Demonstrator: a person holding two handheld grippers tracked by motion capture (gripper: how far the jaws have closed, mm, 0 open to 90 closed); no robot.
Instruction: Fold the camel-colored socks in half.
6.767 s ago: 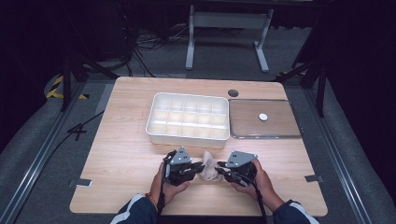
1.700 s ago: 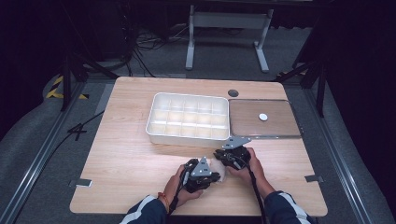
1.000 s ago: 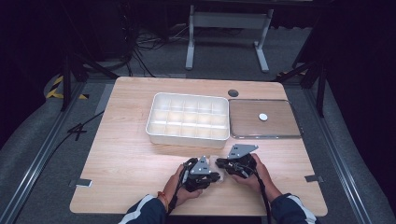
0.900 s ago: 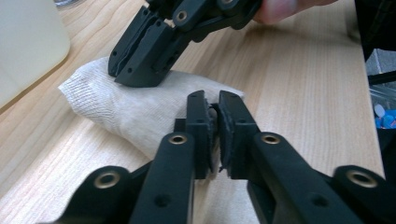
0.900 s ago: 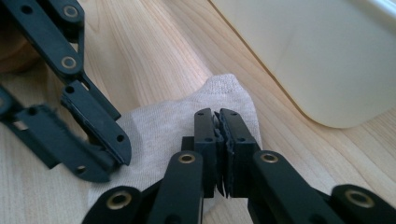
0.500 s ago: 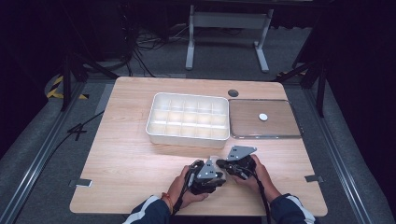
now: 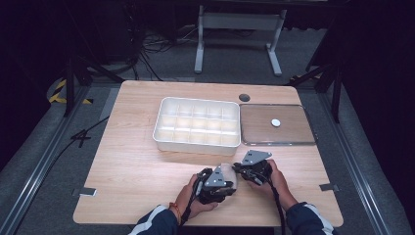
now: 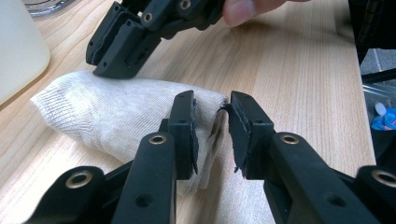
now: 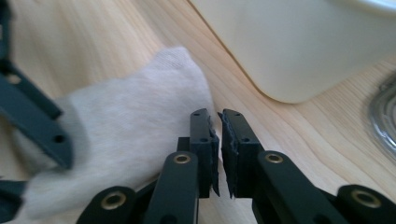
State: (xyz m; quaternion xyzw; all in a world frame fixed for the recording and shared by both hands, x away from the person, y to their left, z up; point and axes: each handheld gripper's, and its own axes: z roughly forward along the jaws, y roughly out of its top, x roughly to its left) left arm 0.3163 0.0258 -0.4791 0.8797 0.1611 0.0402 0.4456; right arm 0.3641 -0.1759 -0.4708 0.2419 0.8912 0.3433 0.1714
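Note:
A cream knitted sock lies bunched on the wooden table near the front edge, between my two grippers. In the left gripper view the sock runs away to the left, and its near end fills the narrow gap of my left gripper, which is shut on it. The right gripper rests its closed tips on top of the sock. In the right gripper view my right gripper is shut with a hairline gap, right at the sock's edge. From above, the left gripper and right gripper nearly touch.
A white compartment tray stands just beyond the sock; its wall is close to my right jaws. To its right lies a clear flat tray holding a small white disc. A dark round hole sits behind.
The right gripper came back from the trays to the sock about a second ago. The left gripper has edged right and closed in on the sock's near end.

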